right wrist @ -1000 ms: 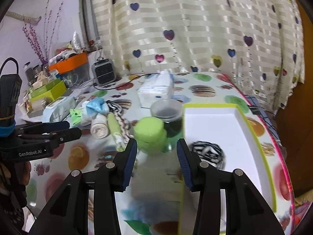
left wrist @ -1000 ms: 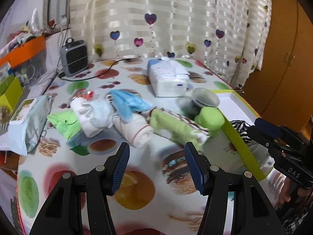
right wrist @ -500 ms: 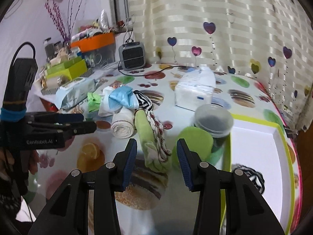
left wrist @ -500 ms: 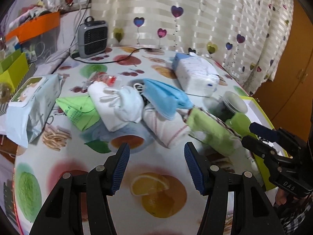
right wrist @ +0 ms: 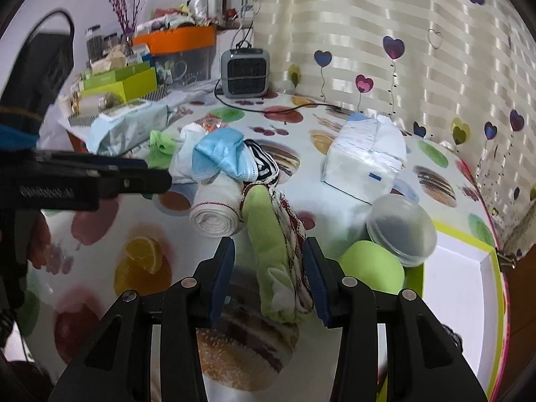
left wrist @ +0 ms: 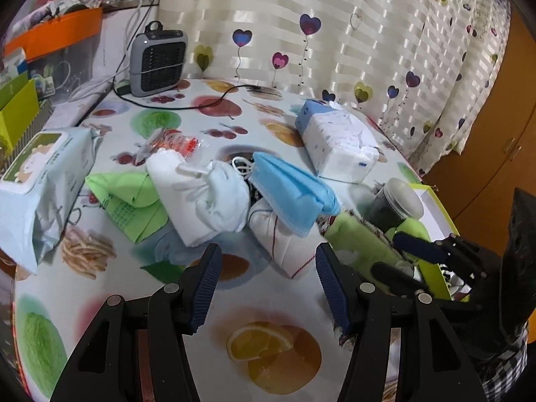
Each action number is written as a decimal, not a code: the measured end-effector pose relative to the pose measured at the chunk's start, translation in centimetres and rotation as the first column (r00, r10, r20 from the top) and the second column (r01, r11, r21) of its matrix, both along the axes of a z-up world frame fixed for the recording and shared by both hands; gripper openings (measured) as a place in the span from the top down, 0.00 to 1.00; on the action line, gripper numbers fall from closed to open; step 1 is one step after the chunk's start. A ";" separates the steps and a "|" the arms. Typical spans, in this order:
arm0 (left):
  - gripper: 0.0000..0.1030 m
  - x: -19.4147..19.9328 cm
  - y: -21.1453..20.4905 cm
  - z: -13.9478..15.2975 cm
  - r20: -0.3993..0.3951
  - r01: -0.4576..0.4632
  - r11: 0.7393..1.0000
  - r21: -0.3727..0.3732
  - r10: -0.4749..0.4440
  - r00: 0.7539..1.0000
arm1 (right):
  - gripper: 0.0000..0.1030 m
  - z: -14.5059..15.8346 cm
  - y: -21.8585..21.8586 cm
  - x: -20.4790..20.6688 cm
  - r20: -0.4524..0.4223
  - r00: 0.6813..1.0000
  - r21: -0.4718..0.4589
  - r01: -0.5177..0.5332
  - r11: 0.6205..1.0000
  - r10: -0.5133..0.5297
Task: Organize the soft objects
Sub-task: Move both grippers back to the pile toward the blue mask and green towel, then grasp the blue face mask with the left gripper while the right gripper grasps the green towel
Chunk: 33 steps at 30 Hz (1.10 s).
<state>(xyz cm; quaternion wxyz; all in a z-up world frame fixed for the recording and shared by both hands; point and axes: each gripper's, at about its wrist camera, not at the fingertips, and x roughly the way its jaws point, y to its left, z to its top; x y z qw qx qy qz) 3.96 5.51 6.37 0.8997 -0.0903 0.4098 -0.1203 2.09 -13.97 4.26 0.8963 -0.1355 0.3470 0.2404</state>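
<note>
A pile of soft things lies mid-table: blue face masks (left wrist: 291,194), a white cloth (left wrist: 207,194), a green cloth (left wrist: 130,197) and a rolled white towel (left wrist: 278,244) with red stripes. My left gripper (left wrist: 268,268) is open and empty, just short of that white roll. In the right wrist view, a rolled green towel (right wrist: 271,244) with a checkered edge lies between the fingers of my open right gripper (right wrist: 268,261). Its pads do not press the towel. The left gripper (right wrist: 157,172) hovers left of the pile. A white tray (right wrist: 462,268) with a green rim sits at the right.
A lidded clear jar (right wrist: 402,231) and a green round container (right wrist: 372,268) stand beside the tray. A tissue pack (left wrist: 338,144), a wet-wipes pack (left wrist: 40,181) and a small grey heater (left wrist: 157,63) with its cable sit around the pile. Boxes crowd the far left.
Both grippers have swung left, away from the tray, and closer to the pile. The right one left the green container and now straddles the green towel. Neither opening changed.
</note>
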 end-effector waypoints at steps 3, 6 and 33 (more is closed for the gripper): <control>0.43 0.5 -0.3 0.2 0.002 0.010 1.000 0.003 -0.010 1.000 | 0.58 -0.4 0.4 0.4 0.009 1.000 -0.041 0.011 0.999 -0.010; 0.43 1.0 -0.6 0.4 0.002 0.016 1.000 -0.011 -0.016 1.000 | 0.58 -0.7 0.8 0.7 0.014 1.000 -0.069 0.010 0.998 -0.010; 0.38 6.2 -2.4 0.2 -0.109 -0.019 0.999 -0.045 0.014 0.994 | 0.75 -1.2 1.1 1.0 0.005 0.999 -0.075 0.039 0.996 -0.039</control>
